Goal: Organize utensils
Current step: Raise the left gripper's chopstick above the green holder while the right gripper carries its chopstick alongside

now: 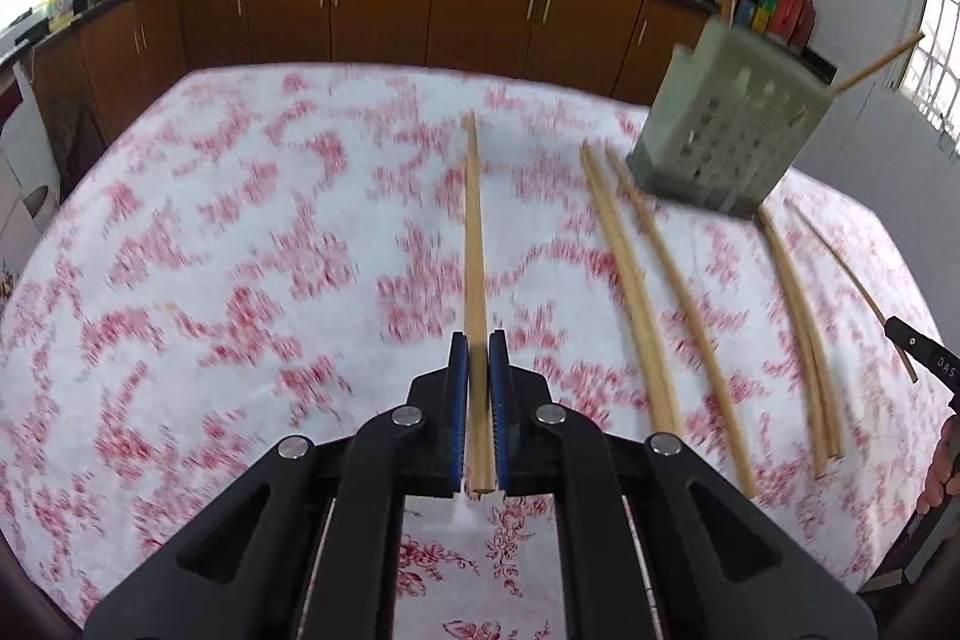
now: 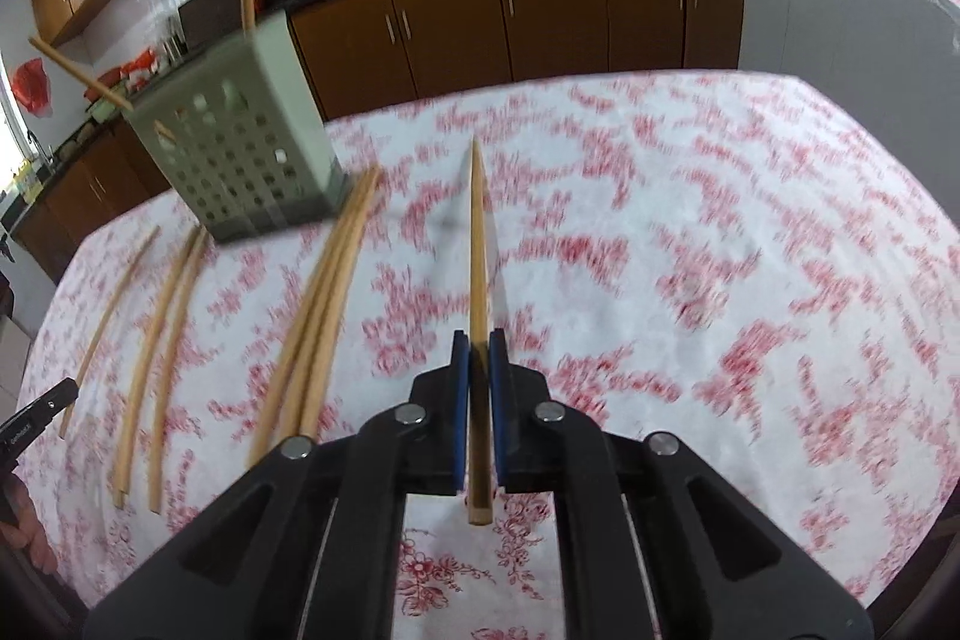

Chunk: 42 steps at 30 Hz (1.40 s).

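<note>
Left wrist view: we see our left gripper [image 1: 478, 346] clamped on one chopstick [image 1: 474, 220].
Right wrist view: our right gripper [image 2: 478, 346] pinches one chopstick [image 2: 478, 244] too.
Loose chopsticks [image 2: 324, 304]: roughly seven on the tablecloth [image 2: 690, 250].
Holder [image 2: 240, 142]: one, near them, holding two sticks.

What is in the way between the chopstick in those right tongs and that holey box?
Nothing visible blocks it. The right tongs grip one chopstick above the tablecloth; the perforated holder stands up-left, its open top free but for two chopsticks leaning inside. Loose chopsticks lie flat on the cloth below the path.
</note>
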{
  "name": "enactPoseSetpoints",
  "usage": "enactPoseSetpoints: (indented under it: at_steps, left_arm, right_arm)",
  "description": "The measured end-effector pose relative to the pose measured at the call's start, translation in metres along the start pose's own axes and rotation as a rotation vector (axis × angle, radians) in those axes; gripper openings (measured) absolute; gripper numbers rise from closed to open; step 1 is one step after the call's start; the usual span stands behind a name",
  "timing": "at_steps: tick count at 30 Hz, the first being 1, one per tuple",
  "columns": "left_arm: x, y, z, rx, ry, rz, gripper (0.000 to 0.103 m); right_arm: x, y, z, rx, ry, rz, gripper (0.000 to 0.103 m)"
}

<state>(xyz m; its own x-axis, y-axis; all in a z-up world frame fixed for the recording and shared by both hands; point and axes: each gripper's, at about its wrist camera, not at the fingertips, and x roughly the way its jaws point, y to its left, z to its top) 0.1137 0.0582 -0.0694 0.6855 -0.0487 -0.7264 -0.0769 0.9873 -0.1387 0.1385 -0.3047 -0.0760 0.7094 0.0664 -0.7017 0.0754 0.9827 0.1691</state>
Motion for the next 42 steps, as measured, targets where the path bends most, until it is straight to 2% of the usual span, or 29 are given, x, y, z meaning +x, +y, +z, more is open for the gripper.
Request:
enactPoseSetpoints:
  at_steps: [6,17,31,37,42]
  left_arm:
    - [-0.036,0.004,0.026,-0.021,-0.117,-0.034,0.008]
    - [-0.076,-0.001,0.068,-0.037,-0.29,-0.058,0.008]
    - [-0.093,-0.012,0.09,0.008,-0.367,-0.063,0.007]
    - [-0.113,-0.017,0.106,0.027,-0.408,-0.091,0.007]
    - [-0.138,-0.032,0.126,0.046,-0.463,-0.146,0.007]
  right_arm:
    - [-0.031,0.0,0.024,-0.005,-0.114,0.001,0.008]
    - [-0.065,0.001,0.057,-0.014,-0.255,0.01,0.008]
    - [-0.087,0.015,0.085,-0.046,-0.345,0.031,0.008]
    - [-0.109,0.022,0.106,-0.047,-0.364,0.107,0.008]
    - [-0.137,0.033,0.128,-0.05,-0.39,0.222,0.008]
